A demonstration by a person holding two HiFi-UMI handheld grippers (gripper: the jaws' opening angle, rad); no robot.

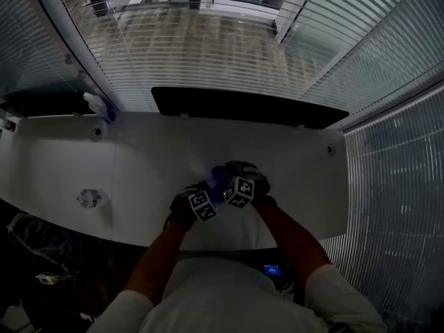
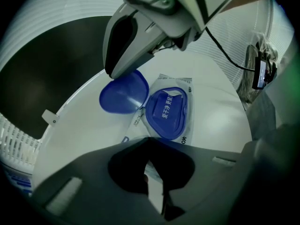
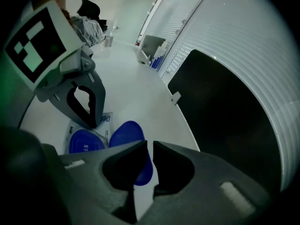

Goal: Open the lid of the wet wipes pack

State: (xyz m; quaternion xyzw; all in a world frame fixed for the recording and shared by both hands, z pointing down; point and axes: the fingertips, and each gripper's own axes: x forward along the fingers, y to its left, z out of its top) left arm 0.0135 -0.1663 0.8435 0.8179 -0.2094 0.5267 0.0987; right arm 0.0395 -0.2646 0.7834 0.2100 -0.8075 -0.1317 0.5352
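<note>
Left tool (image 2: 153, 162) on pack (image 2: 168, 108) edge, lid (image 2: 123, 95) open

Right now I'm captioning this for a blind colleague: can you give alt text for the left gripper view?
A white wet wipes pack lies on a white table, its round blue plastic lid flipped open to the left. The right gripper hangs above the lid; the left gripper's jaws appear closed on the pack's near edge.

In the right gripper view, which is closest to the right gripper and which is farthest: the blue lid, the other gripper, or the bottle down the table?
1. Blue lid, flipped open, just behind the jaws.
2. Left gripper, to the left, tip on the wipes pack.
3. Bottle, far end of the table, upper left.
</note>
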